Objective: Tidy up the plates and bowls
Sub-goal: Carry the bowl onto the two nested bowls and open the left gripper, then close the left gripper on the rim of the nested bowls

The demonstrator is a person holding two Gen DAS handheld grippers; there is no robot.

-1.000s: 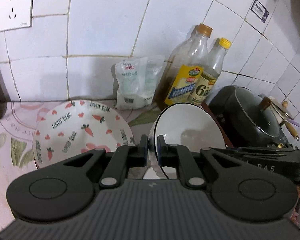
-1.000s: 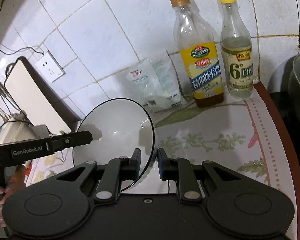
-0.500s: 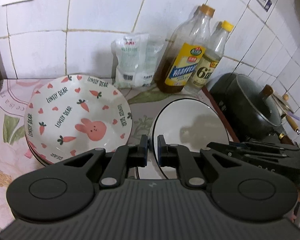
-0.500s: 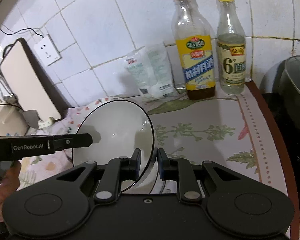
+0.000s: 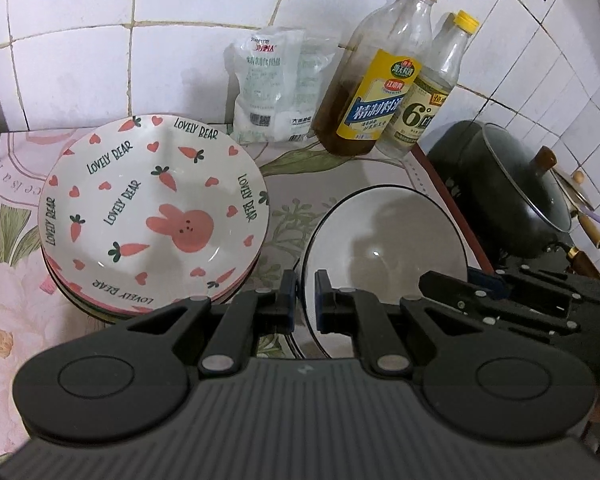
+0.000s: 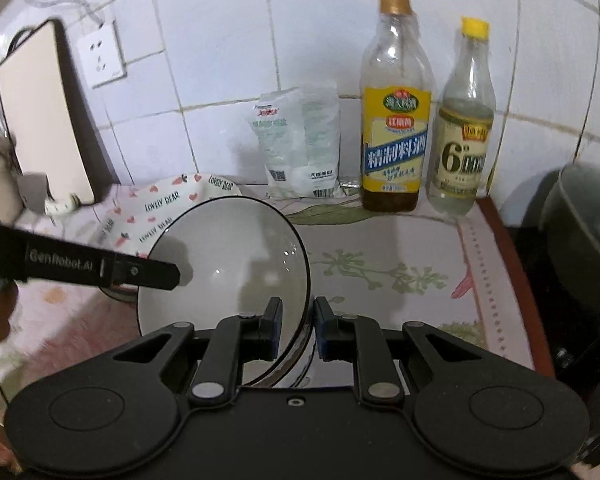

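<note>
We hold the white bowl [image 6: 228,272] by its rim at centre frame, our right gripper [image 6: 296,328] clamping its fingers on one side, our left gripper [image 5: 305,298] pinching narrowly the opposite edge. The patterned plates [image 5: 152,212] sit stacked left on the tabletop [image 6: 400,256].

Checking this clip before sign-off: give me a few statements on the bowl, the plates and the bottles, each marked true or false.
1. Both grippers, left gripper and right gripper, pinch the rim of the white bowl. True.
2. The white bowl sits nested in the carrot-print plates. False: it is beside the stack, tilted in the grippers.
3. The plates lie in a stack. True.
4. The yellow-cap bottle lies on its side. False: it stands upright against the tiled wall.
5. The brown-cap bottle is full to the neck. False: only dark liquid near the bottom shows.
</note>
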